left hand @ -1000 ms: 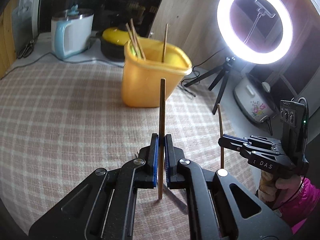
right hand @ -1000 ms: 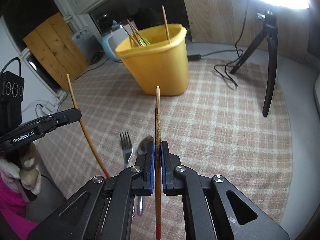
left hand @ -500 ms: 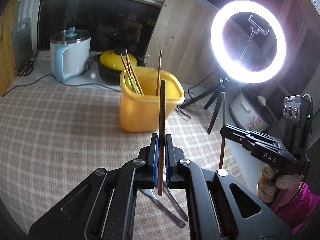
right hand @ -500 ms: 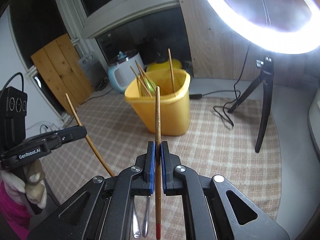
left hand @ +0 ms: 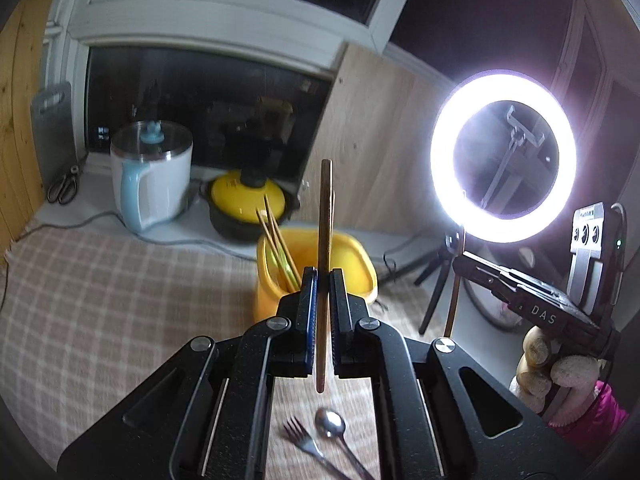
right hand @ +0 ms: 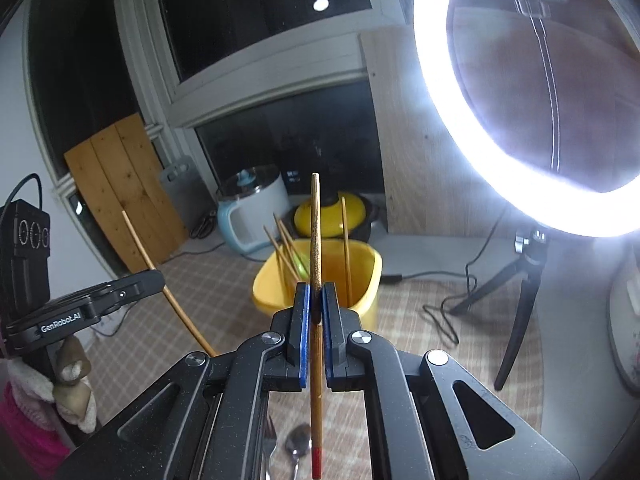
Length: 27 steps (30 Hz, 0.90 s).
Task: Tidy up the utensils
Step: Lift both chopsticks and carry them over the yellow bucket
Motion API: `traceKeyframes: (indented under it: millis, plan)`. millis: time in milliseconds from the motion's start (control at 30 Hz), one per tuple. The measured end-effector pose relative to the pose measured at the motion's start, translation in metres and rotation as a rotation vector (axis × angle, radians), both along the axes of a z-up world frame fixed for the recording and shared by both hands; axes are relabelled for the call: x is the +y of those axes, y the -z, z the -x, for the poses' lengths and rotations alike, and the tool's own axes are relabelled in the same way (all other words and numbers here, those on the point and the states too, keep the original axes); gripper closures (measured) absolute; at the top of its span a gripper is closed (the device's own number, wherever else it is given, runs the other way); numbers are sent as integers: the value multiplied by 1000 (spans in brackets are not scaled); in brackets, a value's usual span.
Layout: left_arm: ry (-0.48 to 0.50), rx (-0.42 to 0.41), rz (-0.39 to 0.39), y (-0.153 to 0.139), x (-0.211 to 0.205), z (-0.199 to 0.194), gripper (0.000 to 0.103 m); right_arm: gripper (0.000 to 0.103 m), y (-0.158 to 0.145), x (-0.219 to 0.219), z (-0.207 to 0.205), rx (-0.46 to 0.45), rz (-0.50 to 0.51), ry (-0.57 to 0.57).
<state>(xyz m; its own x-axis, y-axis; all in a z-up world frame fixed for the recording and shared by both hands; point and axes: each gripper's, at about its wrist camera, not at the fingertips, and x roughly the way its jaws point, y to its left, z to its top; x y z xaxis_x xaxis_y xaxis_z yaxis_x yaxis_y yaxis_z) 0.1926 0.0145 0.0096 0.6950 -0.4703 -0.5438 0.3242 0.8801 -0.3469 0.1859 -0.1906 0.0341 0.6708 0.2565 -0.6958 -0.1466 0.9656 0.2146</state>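
My left gripper is shut on a brown chopstick held upright, high above the table. My right gripper is shut on a second chopstick with a red lower tip, also upright. A yellow bin holding several chopsticks stands ahead and below; it also shows in the right wrist view. The right gripper shows in the left wrist view, and the left gripper in the right wrist view. A fork and a spoon lie on the checked cloth below.
A ring light on a tripod stands right of the bin, with a cable on the cloth. A white and blue kettle and a yellow-lidded pot stand behind. A rice cooker sits at the far right.
Both grippers have risen with their chopsticks and tilted up. The bin now sits lower and smaller in both views, and the fork and spoon have come into view below.
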Motion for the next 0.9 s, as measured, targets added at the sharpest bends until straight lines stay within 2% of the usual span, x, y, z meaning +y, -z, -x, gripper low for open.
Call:
traceKeyframes:
  millis: [500, 900]
  plan:
    - [-58, -110, 21, -41, 11, -36, 99, 99, -22, 15, -57, -112, 38, 26]
    - [-76, -95, -16, -25, 0, -68, 99, 99, -23, 12, -84, -178, 48, 68]
